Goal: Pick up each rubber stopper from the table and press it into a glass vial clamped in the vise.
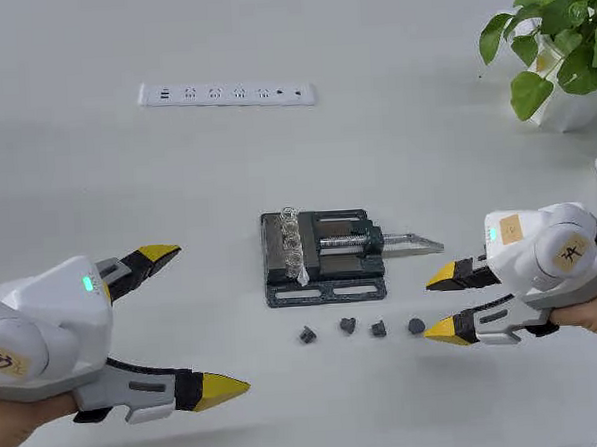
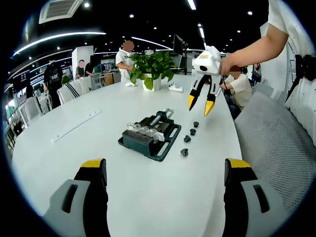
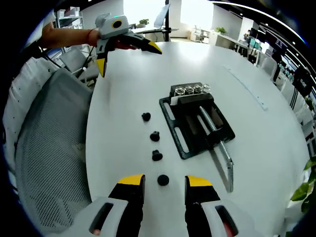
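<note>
Yellow-tipped right tongs (image 1: pixel 444 302) hover apart beside the end stopper (image 1: pixel 416 325) — left tongs (image 1: pixel 195 320) gape wide.

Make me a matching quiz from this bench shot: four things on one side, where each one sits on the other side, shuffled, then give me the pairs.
Things
1. glass vials
2. rubber stoppers
3. power strip
4. potted plant

Places
A. at the far right of the table in the head view
B. loose in a row on the near side of the vise
C. clamped in the vise
D. lying flat on the far side, beyond the vise

Pairs: 1-C, 2-B, 3-D, 4-A
</note>
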`<state>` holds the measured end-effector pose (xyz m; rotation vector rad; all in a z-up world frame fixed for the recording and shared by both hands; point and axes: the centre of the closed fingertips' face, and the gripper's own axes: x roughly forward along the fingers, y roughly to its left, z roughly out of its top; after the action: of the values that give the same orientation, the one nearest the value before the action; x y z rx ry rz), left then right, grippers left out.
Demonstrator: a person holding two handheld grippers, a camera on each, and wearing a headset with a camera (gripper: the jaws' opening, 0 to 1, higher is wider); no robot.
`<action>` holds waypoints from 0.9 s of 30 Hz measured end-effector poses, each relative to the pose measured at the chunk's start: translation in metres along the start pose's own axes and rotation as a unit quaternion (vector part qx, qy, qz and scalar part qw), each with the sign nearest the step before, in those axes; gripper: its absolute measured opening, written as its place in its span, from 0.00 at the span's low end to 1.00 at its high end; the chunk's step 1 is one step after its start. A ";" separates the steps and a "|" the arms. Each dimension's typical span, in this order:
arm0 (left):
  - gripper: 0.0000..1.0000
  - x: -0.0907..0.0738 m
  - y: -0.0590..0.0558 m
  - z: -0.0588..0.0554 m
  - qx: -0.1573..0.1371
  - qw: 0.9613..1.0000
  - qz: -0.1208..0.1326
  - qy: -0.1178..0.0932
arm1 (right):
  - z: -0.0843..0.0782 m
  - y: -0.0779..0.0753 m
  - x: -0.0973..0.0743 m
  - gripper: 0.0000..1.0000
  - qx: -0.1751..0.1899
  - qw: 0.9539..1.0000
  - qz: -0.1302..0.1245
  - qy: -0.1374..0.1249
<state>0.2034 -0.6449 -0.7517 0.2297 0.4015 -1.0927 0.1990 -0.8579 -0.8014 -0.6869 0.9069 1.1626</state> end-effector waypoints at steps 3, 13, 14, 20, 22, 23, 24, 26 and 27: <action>0.99 0.000 0.000 -0.001 -0.002 1.000 0.001 0.000 | -0.003 0.000 0.005 0.25 -0.009 1.000 0.008 0.013; 0.98 0.000 0.002 -0.003 -0.005 1.000 0.002 0.001 | -0.013 0.003 0.017 0.15 -0.043 0.998 0.021 0.050; 0.98 0.000 0.001 -0.003 -0.005 1.000 0.001 0.001 | -0.014 0.004 0.018 0.14 -0.045 0.997 0.021 0.052; 0.98 0.000 0.000 -0.003 -0.006 1.000 0.001 0.001 | -0.018 0.005 0.023 0.13 -0.060 0.996 0.025 0.066; 0.98 0.001 0.000 -0.003 -0.007 1.000 0.000 0.001 | -0.018 0.005 0.024 0.13 -0.064 0.995 0.026 0.068; 0.98 0.001 0.000 -0.003 -0.006 1.000 0.001 0.001 | -0.018 0.006 0.024 0.13 -0.066 0.995 0.026 0.069; 0.98 0.001 0.000 -0.004 -0.007 1.000 0.001 0.001 | -0.019 0.005 0.025 0.13 -0.069 0.995 0.025 0.072; 0.98 0.000 0.001 -0.003 -0.008 1.000 0.002 0.000 | -0.019 0.005 0.026 0.13 -0.073 0.994 0.026 0.074; 0.98 0.000 0.001 -0.004 -0.008 1.000 0.003 -0.001 | -0.018 0.006 0.026 0.12 -0.074 0.994 0.027 0.076</action>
<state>0.2041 -0.6431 -0.7553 0.2154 0.4084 -1.0840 0.1925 -0.8596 -0.8329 -0.8858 0.9774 1.2469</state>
